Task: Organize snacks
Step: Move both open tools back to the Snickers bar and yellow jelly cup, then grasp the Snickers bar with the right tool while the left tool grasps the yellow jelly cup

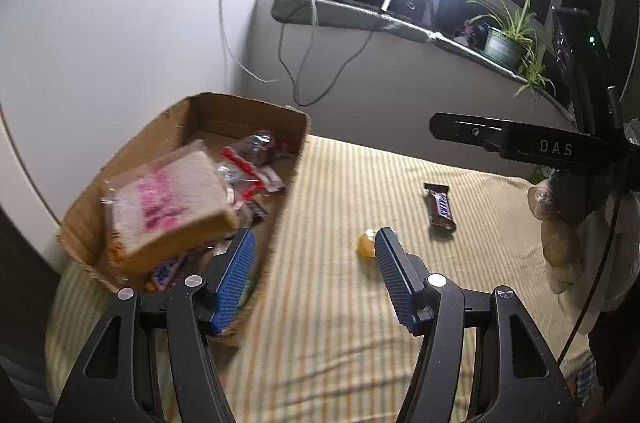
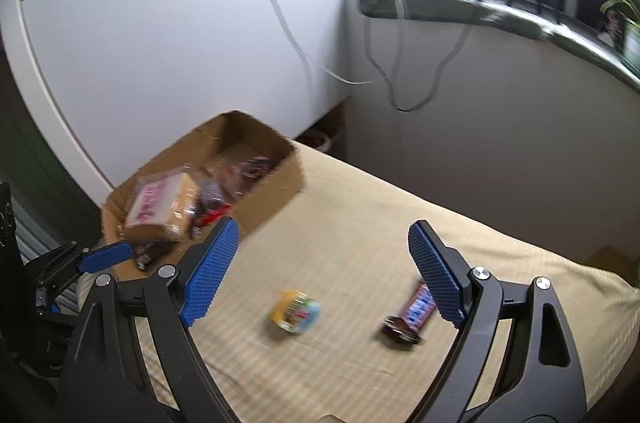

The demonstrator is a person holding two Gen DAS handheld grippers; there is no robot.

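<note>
Both the left tongs point(image 1: 316, 255) and the right tongs point(image 2: 324, 255) gape wide and hold nothing. The wrapped bread point(image 1: 168, 199) sits tilted on the pile in the cardboard box point(image 1: 192, 119). A chocolate bar point(image 2: 412, 311) and a small yellow snack point(image 2: 296, 311) lie apart on the striped tabletop point(image 1: 340, 323). For the next pick, bring the right tongs low over the bar, straddle its narrow width, and close gently so the wrapper doesn't slip

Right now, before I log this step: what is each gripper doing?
Left gripper: open, holding nothing.
Right gripper: open, holding nothing.
</note>
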